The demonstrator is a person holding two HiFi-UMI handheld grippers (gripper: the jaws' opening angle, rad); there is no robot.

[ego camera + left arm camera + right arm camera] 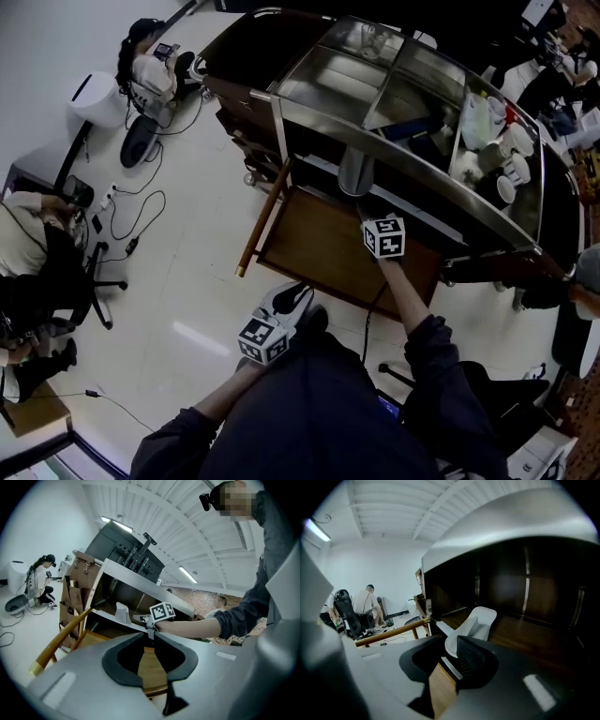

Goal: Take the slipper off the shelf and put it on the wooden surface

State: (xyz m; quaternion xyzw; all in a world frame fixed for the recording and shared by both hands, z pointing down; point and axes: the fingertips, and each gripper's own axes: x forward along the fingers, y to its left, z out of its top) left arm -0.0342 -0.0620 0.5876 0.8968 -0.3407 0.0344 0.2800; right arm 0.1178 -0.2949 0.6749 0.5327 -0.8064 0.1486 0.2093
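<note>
The pale grey slipper [474, 623] stands tilted up at the front edge of the cart's dark shelf [525, 639]. My right gripper [447, 641] is shut on its near end. In the head view the slipper [356, 173] rises just ahead of the right gripper [367, 211], above the wooden surface [314, 248]. The left gripper view shows the slipper [121, 612] upright beside the right gripper [146, 620]. My left gripper [298, 302] hangs lower, near the wooden surface's front edge, shut with nothing in it [151, 637].
A wooden handle bar [262, 220] slants along the cart's left side. The steel top [412, 94] overhangs the shelf, with white containers [497, 150] at its right end. People, an office chair [66, 281] and cables [131, 220] occupy the floor to the left.
</note>
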